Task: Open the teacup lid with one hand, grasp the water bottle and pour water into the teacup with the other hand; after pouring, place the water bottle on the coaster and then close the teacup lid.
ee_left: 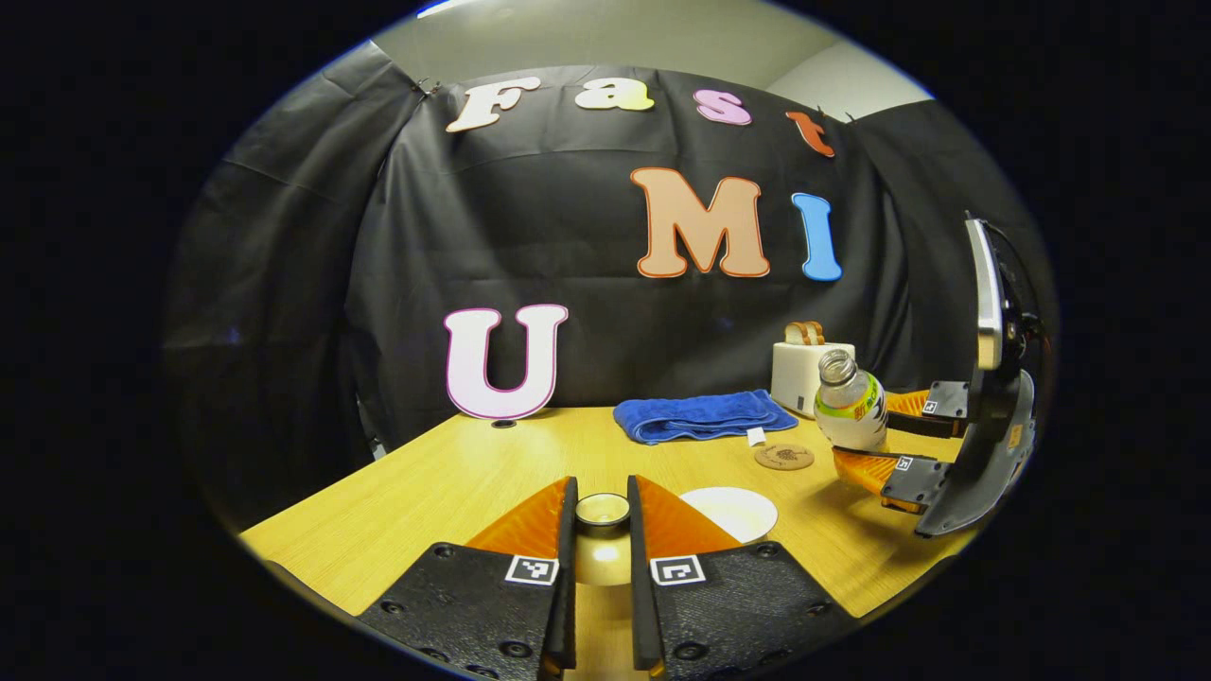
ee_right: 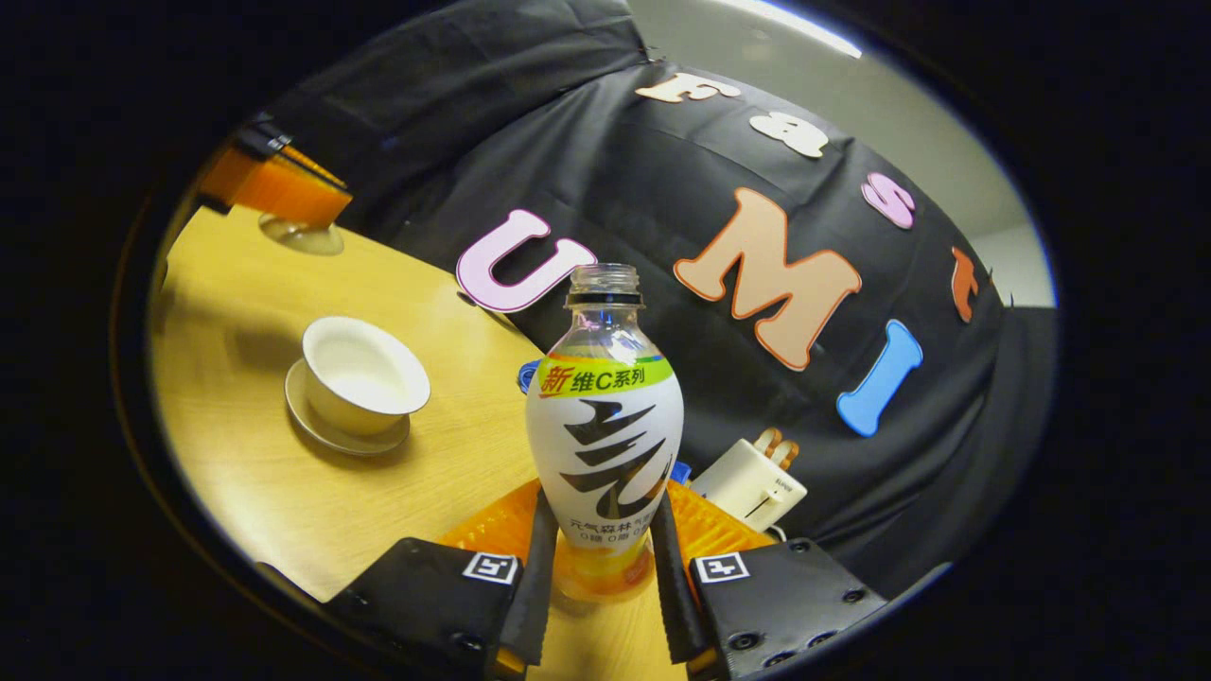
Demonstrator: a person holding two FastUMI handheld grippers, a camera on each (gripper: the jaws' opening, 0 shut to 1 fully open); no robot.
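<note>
The left gripper [ee_left: 602,515] grasped the lid [ee_left: 603,511]. The right gripper [ee_right: 605,544] grasped the tilted bottle [ee_right: 605,435]. The open teacup [ee_right: 362,375] stood at ten o'clock of the bottle.

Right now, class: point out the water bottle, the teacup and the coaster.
water bottle [ee_right: 604,426]: right gripper view, on its labelled body.
teacup [ee_right: 359,374]: right gripper view, on the bowl's inside.
coaster [ee_left: 784,457]: left gripper view, on its top face.
</note>
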